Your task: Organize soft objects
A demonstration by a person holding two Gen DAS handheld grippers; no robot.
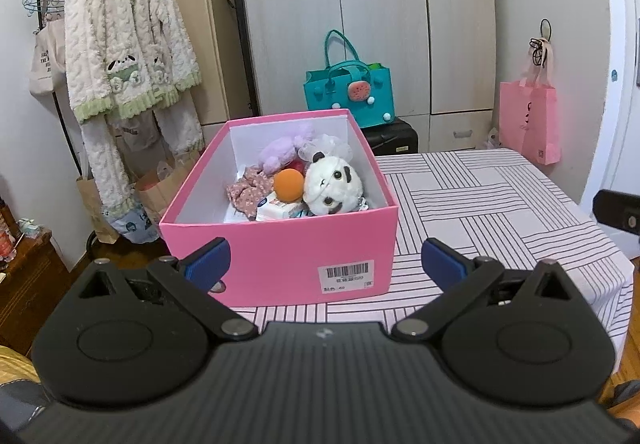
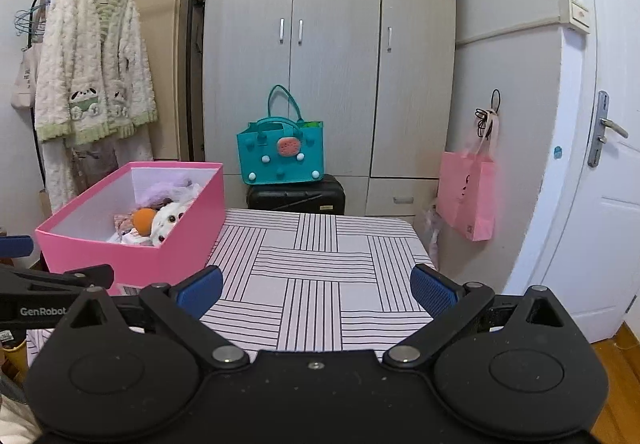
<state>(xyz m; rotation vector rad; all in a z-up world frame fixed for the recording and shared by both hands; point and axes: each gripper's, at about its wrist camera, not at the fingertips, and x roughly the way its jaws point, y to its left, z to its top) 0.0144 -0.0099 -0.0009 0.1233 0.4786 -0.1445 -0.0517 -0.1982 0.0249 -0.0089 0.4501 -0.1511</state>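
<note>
The pink box (image 1: 280, 244) of soft toys was seen on the tabletop's (image 1: 480, 204) left side, straight ahead of the released left tool (image 1: 326, 258), far-left of the released right tool (image 2: 316, 286).

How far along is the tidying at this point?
It looks finished or nearly so: the panda plush, orange ball, purple plush and floral scrunchie lie in the pink box. Both tools, left and right, are open and empty. No soft items show on the tablecloth.
</note>
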